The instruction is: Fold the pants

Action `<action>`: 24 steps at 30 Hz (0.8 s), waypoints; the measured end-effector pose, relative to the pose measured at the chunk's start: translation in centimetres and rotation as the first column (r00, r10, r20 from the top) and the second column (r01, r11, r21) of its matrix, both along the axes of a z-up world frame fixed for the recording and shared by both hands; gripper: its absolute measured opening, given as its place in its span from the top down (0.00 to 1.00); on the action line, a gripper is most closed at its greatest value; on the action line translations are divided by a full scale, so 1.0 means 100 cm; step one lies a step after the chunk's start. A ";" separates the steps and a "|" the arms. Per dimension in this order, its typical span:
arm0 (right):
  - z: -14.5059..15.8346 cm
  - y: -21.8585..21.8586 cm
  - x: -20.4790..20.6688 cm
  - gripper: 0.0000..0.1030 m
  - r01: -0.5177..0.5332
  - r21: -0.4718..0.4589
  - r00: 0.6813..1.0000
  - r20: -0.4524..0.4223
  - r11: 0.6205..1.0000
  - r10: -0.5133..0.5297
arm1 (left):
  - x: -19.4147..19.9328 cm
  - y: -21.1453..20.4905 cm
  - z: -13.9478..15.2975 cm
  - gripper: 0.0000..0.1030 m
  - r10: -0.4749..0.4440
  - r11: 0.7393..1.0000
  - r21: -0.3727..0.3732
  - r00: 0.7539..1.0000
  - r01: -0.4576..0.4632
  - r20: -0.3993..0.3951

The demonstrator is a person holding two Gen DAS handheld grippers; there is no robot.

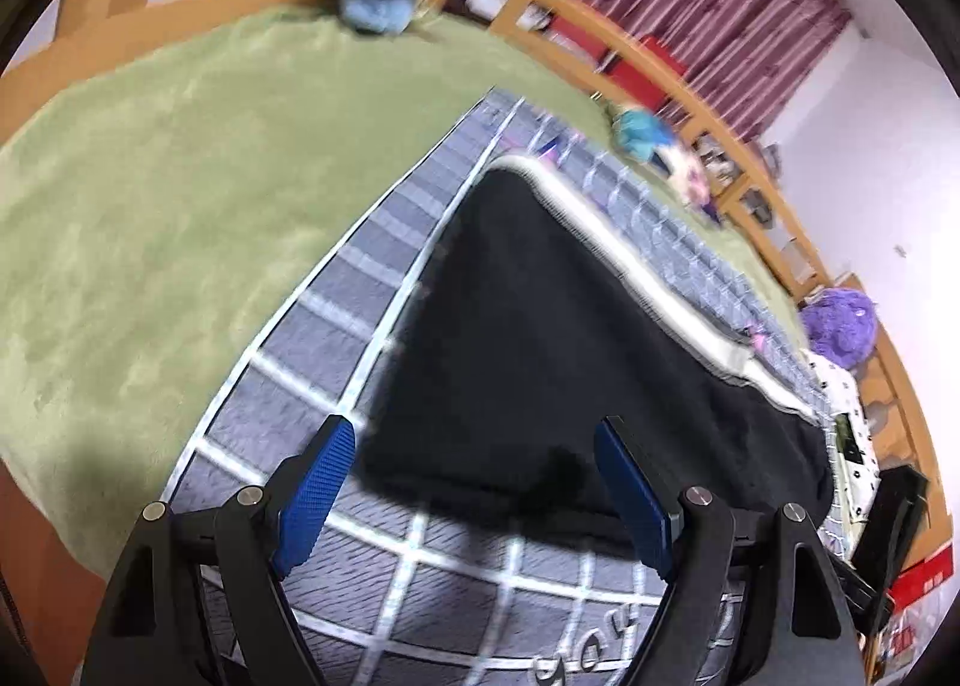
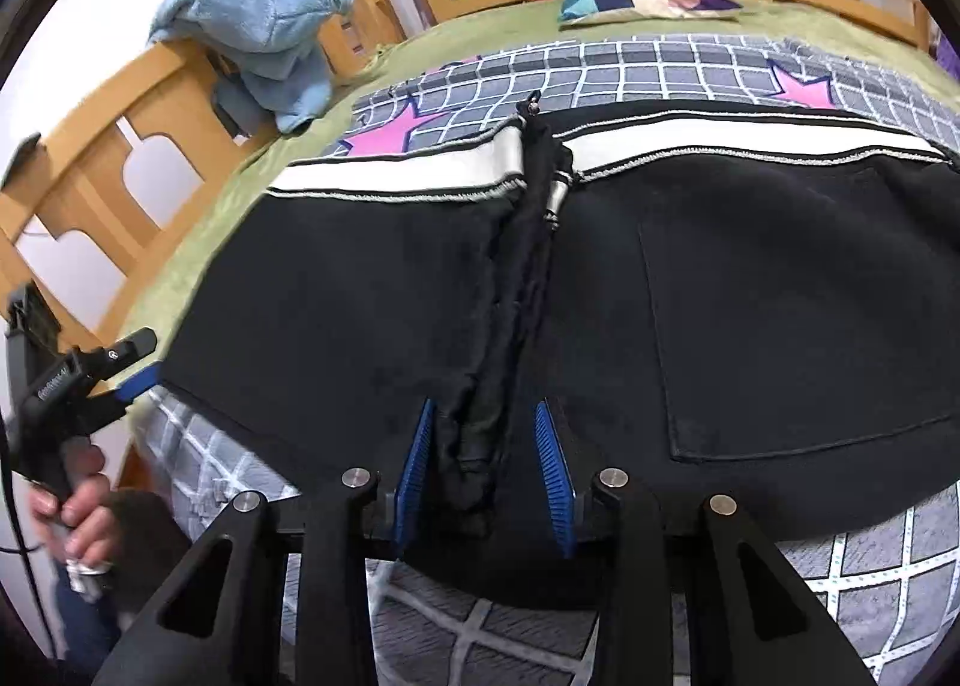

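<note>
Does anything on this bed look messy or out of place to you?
Yes: a fluffy light-blue garment is slung in a heap over the wooden bed rail. The black pants with a white waistband lie flat, apart from a bunched ridge at the middle seam, between the right gripper fingers.

- Even, soft indoor light fills both views, with no hard glare.
- The left wrist view is smeared by motion blur, worst along the far bed rail (image 1: pixel 708 104) and the grid blanket (image 1: pixel 336 290).
- The right wrist view is sharp.
- Fisheye bending curves the edges, with dark vignette corners.
- The black pants (image 2: pixel 750 290) swallow detail and cast a soft shadow near the fingers.
</note>
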State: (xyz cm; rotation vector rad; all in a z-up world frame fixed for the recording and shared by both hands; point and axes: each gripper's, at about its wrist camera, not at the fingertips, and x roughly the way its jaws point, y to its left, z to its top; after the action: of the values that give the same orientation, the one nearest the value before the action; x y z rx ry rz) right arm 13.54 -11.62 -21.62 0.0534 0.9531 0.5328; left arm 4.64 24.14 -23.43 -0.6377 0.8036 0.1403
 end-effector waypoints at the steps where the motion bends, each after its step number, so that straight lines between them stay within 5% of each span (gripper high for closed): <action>1: 0.002 0.000 -0.002 0.67 0.001 -0.003 1.000 0.011 1.000 -0.001 | 0.002 0.002 -0.007 0.22 -0.006 1.000 -0.028 1.000 0.005 -0.025; 6: 0.023 -0.002 -0.005 0.52 0.037 -0.044 0.996 0.081 0.998 -0.033 | 0.005 0.000 -0.012 0.22 -0.004 1.000 -0.031 0.999 0.003 -0.034; 12: 0.041 0.014 0.026 0.52 -0.012 -0.054 0.987 0.160 0.998 0.021 | 0.011 -0.007 -0.009 0.22 -0.001 1.000 -0.009 0.999 0.001 -0.038; 18: 0.033 0.034 0.073 0.61 -0.058 -0.048 0.993 0.095 0.997 0.063 | 0.012 -0.005 -0.010 0.22 -0.003 1.000 -0.002 1.000 0.003 -0.030; 24: 0.012 0.049 0.088 0.67 -0.071 -0.147 0.996 0.036 0.987 0.077 | 0.012 -0.002 -0.010 0.22 -0.010 1.000 -0.015 1.000 0.010 -0.016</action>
State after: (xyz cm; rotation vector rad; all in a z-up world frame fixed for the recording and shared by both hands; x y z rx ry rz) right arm 22.34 -6.72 -20.44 -0.1243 0.9539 0.5291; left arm 5.79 23.95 -24.46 -0.6470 0.8234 0.1307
